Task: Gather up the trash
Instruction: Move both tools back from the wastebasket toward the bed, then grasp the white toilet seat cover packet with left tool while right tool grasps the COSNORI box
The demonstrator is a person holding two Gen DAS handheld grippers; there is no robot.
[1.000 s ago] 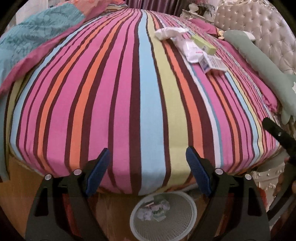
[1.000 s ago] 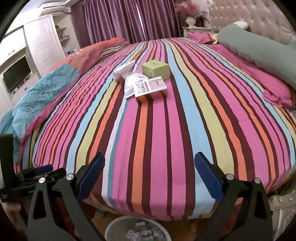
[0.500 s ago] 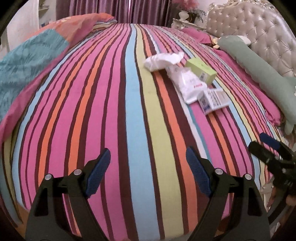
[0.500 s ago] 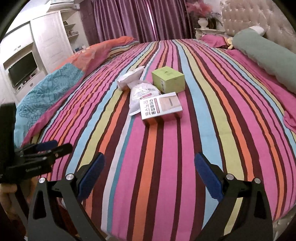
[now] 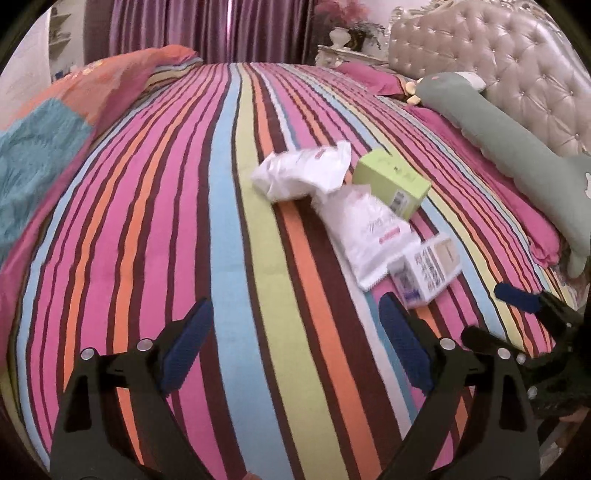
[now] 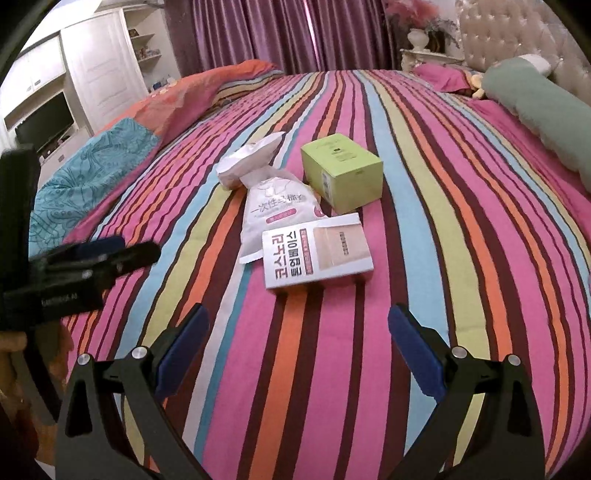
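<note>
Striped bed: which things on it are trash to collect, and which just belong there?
Trash:
- crumpled white wrapper
- white printed bag
- green box
- white Korean-lettered box

Stays:
- long green pillow
- pink pillow
- orange and teal quilt

A home bedroom. A bed point(image 6: 424, 258) (striped cover) meets a tufted headboard point(image 5: 509, 74). Purple curtains point(image 6: 295, 33) and a wardrobe point(image 6: 103, 74) stand behind.
</note>
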